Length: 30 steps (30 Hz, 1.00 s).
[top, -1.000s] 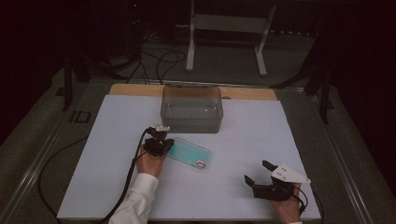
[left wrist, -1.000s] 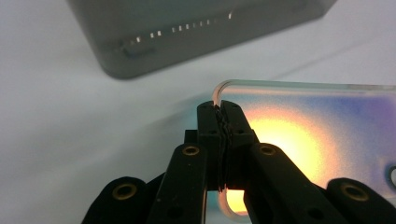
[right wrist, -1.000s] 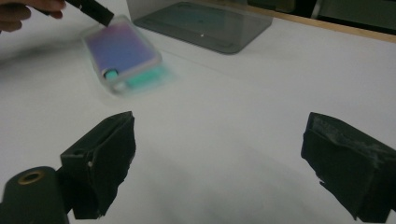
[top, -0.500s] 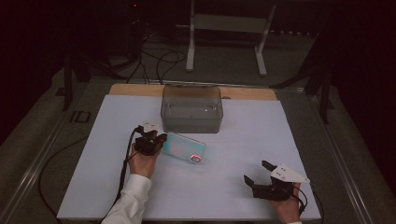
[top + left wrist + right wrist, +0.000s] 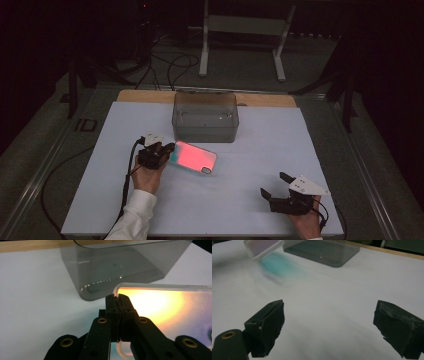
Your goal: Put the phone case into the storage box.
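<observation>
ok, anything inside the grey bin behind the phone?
The grey bin looks empty: through its tinted walls only its bare floor shows, with light glints. The phone, clamped in the left gripper, hides a low strip of its front wall in the left gripper view.

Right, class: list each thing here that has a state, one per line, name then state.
Phone case: held by one end, lifted off the table, tilted.
Grey bin: upright, open-topped, empty.
Left claw: shut on the phone case's edge.
Right claw: open, holding nothing, near the table.
</observation>
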### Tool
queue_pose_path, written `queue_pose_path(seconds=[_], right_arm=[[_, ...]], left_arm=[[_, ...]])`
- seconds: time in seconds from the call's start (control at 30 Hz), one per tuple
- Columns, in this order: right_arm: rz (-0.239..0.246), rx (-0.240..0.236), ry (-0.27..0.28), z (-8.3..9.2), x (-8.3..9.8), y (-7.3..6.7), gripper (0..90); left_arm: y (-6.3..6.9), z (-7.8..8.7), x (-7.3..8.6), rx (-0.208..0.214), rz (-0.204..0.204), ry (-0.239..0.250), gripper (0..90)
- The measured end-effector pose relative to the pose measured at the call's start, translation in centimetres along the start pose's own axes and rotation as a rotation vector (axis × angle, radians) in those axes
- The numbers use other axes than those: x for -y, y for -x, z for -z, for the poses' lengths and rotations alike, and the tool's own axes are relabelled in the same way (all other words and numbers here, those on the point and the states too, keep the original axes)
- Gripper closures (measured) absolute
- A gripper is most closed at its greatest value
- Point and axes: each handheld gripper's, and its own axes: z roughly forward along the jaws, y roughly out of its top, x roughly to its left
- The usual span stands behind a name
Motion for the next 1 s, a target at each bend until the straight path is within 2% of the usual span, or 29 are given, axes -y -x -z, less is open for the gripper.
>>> queue_pose_path(seconds=[0.23, 0.47, 0.6, 0.73, 0.83, 1.0], right_arm=[[0.0, -0.01, 0.001, -0.1, -0.1, -0.1, 9.9], [0.0, -0.018, -0.003, -0.2, -0.3, -0.2, 9.9], [-0.003, -0.017, -0.003, -0.3, -0.4, -0.2, 9.9], [-0.021, -0.018, -0.005, -0.2, -0.7, 0.0, 9.8], [-0.039, -0.037, -0.009, -0.1, -1.2, 0.1, 9.8], [-0.023, -0.059, -0.033, -0.1, -2.4, 0.0, 8.7]], left_arm=[[-0.1, 0.8, -0.1, 0.025, 0.0, 0.056, 89.0], [-0.2, 1.5, -0.4, 0.028, -0.013, 0.1, 89.0], [-0.2, 1.6, -0.5, 0.026, -0.028, 0.111, 89.0], [-0.3, 1.9, -0.8, 0.042, -0.041, 0.138, 89.0], [-0.4, 2.1, -1.0, 0.042, -0.055, 0.152, 89.0], [-0.4, 2.5, -1.1, 0.052, -0.084, 0.167, 88.9]])
